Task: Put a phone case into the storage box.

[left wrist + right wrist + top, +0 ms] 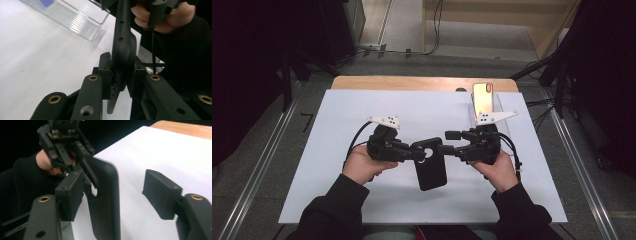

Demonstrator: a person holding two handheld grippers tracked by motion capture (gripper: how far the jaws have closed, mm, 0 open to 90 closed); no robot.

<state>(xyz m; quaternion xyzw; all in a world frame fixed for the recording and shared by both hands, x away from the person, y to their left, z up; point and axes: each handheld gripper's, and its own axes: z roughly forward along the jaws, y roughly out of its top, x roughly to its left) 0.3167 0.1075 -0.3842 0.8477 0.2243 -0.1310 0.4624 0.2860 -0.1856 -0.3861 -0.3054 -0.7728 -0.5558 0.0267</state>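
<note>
High view: both hands meet mid-table over the black phone case (430,165), its long axis running toward the person. Left gripper (418,153) is clamped on the case's top edge. Right gripper (446,142) stands with jaws apart, one pad (70,195) beside the case, the other clear. The phone (482,102) waits far right.

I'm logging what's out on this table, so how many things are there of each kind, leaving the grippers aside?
Black phone case: 1
Smartphone with a shiny back: 1
Clear plastic stand: 1
White sheet on the table: 1
Total: 4
</note>
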